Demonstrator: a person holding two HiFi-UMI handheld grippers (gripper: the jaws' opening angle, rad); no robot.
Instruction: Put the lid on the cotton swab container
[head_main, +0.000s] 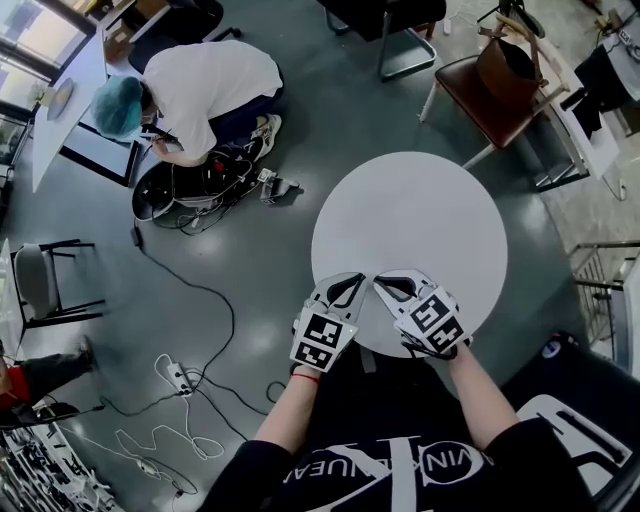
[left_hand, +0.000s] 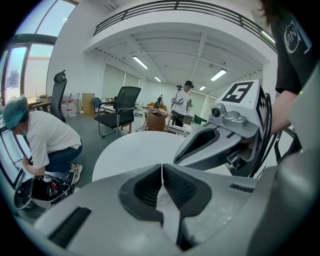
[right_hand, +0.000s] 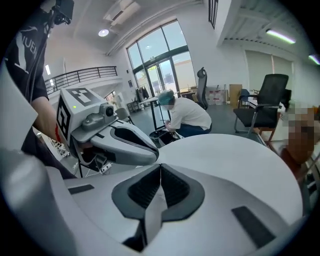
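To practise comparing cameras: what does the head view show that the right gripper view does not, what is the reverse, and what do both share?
Only the head view: the marker cube of the right gripper, the right forearm, a grey chair by the left edge. Only the right gripper view: the balcony railing and a ceiling light. Both: the round table, the crouching person, the left gripper, and the right gripper's jaws, shut and empty. Neither shows a swab container or lid.
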